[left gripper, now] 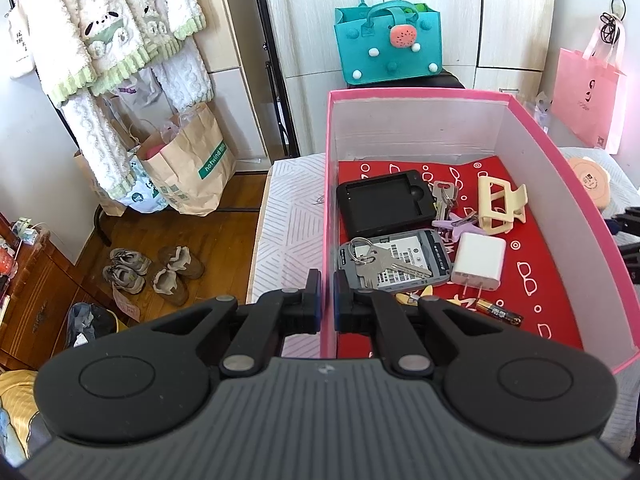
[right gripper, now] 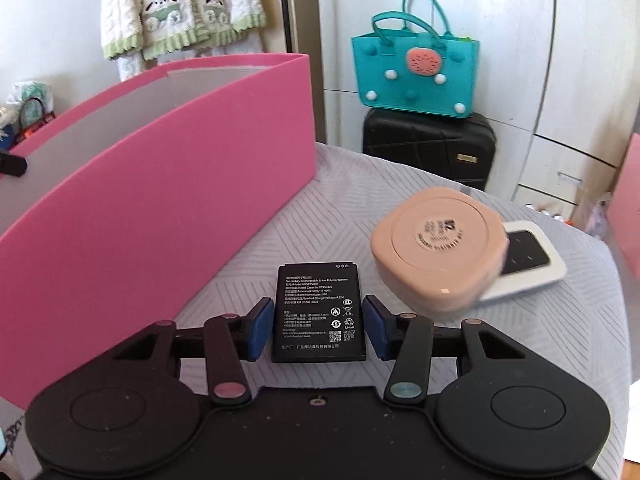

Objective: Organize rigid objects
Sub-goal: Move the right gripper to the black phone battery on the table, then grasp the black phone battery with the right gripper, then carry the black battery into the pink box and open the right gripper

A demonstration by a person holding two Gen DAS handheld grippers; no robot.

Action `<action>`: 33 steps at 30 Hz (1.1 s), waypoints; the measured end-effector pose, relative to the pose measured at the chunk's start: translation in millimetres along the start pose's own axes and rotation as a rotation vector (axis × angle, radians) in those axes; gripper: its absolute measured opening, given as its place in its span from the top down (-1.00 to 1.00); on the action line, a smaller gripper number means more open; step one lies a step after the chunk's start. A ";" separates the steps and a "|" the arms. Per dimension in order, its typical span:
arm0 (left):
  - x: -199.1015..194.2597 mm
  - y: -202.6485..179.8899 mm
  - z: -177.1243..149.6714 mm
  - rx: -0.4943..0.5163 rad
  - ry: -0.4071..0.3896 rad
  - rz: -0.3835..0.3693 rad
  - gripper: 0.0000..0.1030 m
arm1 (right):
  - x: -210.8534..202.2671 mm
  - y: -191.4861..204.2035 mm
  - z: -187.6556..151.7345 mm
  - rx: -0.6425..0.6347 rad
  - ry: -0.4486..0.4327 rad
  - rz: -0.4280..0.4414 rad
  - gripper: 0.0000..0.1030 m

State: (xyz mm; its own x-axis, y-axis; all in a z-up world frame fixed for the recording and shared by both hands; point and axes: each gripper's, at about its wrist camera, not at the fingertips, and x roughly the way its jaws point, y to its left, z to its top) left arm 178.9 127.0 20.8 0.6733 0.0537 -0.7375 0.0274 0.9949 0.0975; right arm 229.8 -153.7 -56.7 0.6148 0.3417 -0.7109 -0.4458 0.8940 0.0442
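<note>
A pink box with a red lining stands on the bed. In it lie a black case, keys on a grey device, a white charger, a cream hair claw and an AA battery. My left gripper is shut on the box's near left wall. Outside the box, a flat black battery lies on the bedcover. My right gripper has its blue pads against the battery's two long sides.
A peach case rests partly on a white pocket router, just right of the battery. Beyond the bed a teal bag sits on a black suitcase. Shoes and paper bags are on the floor at left.
</note>
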 end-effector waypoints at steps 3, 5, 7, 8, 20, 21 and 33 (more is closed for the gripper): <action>-0.1 0.0 -0.2 0.000 0.000 -0.001 0.88 | -0.6 1.3 -1.1 0.021 0.012 -0.012 -0.08; -0.1 0.1 -0.3 0.000 -0.001 -0.001 0.88 | 0.4 0.1 -0.7 0.011 0.008 -0.004 -0.15; -0.5 0.1 -0.8 -0.001 -0.005 -0.001 0.87 | 5.4 -1.5 -0.7 -0.013 -0.017 -0.010 -0.22; -0.3 0.0 -0.7 -0.003 -0.007 0.000 0.87 | 9.0 -4.2 -0.8 -0.012 -0.039 -0.012 -0.24; -0.6 0.5 -0.7 -0.015 -0.010 -0.020 0.87 | 1.7 3.5 -7.9 -0.015 -0.045 -0.014 -0.05; -0.6 0.4 -0.9 -0.012 -0.010 -0.020 0.87 | 0.6 2.6 -8.1 -0.008 -0.048 -0.012 -0.04; -1.8 2.5 0.3 0.007 0.010 -0.043 0.87 | -49.2 22.4 0.8 -0.069 -0.134 -0.098 -0.04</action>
State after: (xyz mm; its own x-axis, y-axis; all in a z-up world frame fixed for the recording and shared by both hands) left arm 178.0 129.4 22.5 0.6640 0.0121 -0.7477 0.0612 0.9956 0.0704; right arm 190.1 -150.2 -20.2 0.7368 0.2938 -0.6089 -0.4203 0.9045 -0.0721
